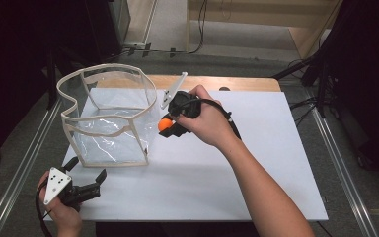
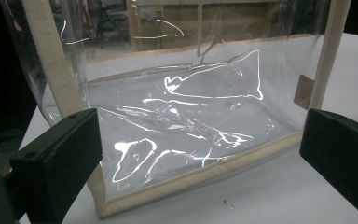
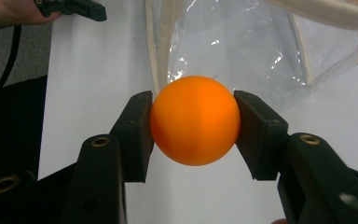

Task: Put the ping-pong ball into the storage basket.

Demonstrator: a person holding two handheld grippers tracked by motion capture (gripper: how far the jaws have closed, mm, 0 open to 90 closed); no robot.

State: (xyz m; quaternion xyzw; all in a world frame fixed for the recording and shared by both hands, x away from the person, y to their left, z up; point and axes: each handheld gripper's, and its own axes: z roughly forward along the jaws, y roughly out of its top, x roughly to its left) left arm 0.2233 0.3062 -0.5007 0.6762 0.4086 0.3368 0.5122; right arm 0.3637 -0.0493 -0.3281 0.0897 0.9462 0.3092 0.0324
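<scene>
A white tabletop (image 1: 217, 187) takes up the middle of the high view. On its left part stands a clear plastic bag (image 1: 109, 118) with cream fabric edging, open at the top. At the centre of that view, just right of the bag, the right gripper (image 1: 164, 129) is clamped on an orange ball (image 1: 165, 125); in the right gripper view its two jaws press the ball (image 3: 195, 120) from either side, above the white surface. At the lower left, the left gripper (image 1: 86, 171) rests near the bag's front corner, jaws spread wide and holding nothing.
</scene>
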